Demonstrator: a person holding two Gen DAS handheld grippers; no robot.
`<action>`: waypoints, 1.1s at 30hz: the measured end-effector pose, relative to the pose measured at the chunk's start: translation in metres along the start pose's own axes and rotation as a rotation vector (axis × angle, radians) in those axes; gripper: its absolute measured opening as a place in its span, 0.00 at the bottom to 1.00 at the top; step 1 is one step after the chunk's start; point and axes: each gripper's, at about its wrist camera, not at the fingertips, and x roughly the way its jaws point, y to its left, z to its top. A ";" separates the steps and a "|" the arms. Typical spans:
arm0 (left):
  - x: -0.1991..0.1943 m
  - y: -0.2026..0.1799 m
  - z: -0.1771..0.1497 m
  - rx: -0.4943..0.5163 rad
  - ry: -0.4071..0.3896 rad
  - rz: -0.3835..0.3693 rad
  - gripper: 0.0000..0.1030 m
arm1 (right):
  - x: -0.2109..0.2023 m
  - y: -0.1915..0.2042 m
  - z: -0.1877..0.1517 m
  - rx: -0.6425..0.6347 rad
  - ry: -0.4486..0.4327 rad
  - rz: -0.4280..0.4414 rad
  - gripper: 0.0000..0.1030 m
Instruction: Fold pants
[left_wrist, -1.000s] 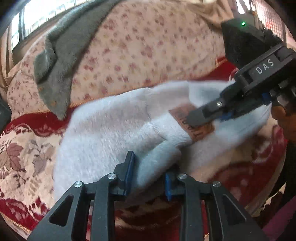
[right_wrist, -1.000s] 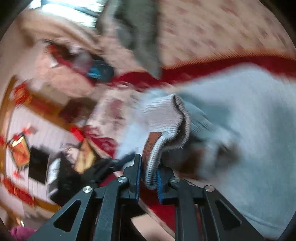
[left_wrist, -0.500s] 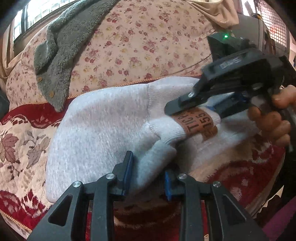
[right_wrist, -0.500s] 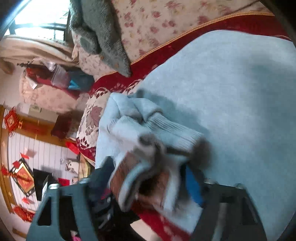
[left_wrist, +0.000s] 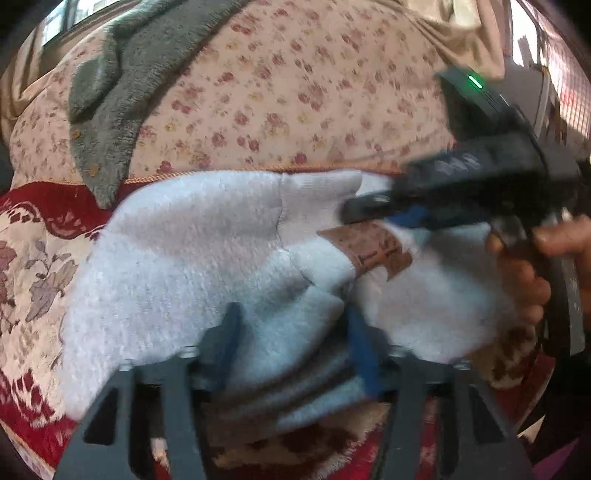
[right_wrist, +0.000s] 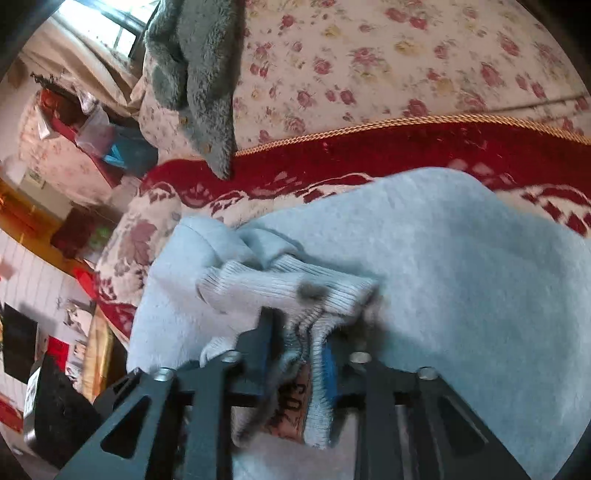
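Pants (left_wrist: 177, 258) lie on red floral sofa cover (right_wrist: 369, 155).

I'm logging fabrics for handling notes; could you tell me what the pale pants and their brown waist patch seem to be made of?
The pants look like soft brushed fleece knit: matte, fuzzy nap, with a ribbed knit waistband. The brown patch looks like faux leather or stiff card, flat with dark printed letters; blur leaves that open.
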 end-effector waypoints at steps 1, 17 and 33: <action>-0.006 0.001 0.001 -0.017 -0.015 -0.014 0.84 | -0.012 -0.003 -0.003 0.005 -0.020 -0.013 0.47; 0.009 -0.070 0.054 -0.047 -0.054 -0.126 0.89 | -0.164 -0.065 -0.112 0.126 -0.113 -0.050 0.85; 0.070 -0.115 0.102 -0.005 0.022 -0.166 0.89 | -0.169 -0.127 -0.143 0.295 -0.180 -0.037 0.92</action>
